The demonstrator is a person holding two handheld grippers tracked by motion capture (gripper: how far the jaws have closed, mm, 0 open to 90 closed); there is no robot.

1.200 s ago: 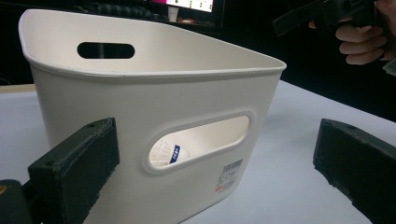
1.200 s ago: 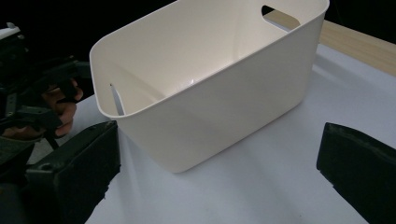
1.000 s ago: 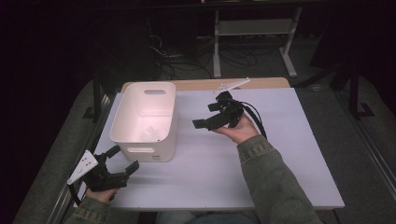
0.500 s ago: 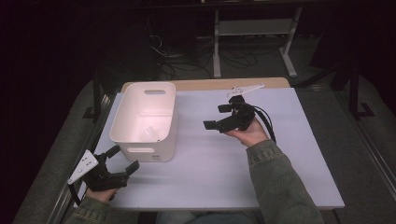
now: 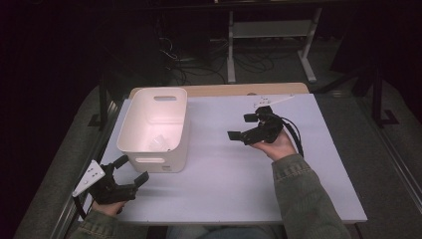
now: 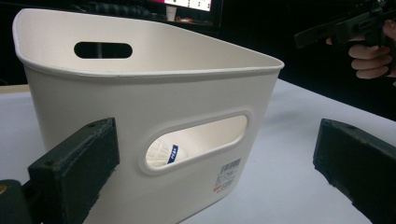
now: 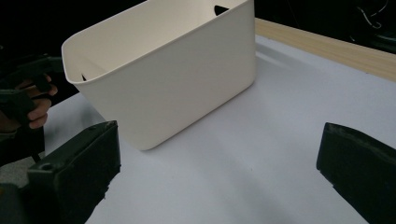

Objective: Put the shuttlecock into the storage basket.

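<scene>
A white plastic bin [image 5: 155, 127] with handle cut-outs stands on the left half of the table. Something small and white [image 5: 160, 143] lies inside it; through the near handle slot it looks like a white item with a blue label [image 6: 167, 153]. My left gripper [image 5: 130, 169] rests at the table's front left corner, open and empty, its jaws aimed at the bin's near wall [image 6: 140, 121]. My right gripper [image 5: 242, 126] is held above the table right of centre, open and empty, pointing at the bin's side [image 7: 173, 79].
The white tabletop [image 5: 234, 174] has a wooden strip [image 5: 239, 89] along its far edge. Beyond the table stand a metal frame [image 5: 271, 35] and cables [image 5: 184, 64] on a dark floor. A dark rail [image 5: 102, 104] runs along the table's left side.
My right gripper has drawn back to the right and slightly toward the person, away from the bin. The left gripper has stayed put.
</scene>
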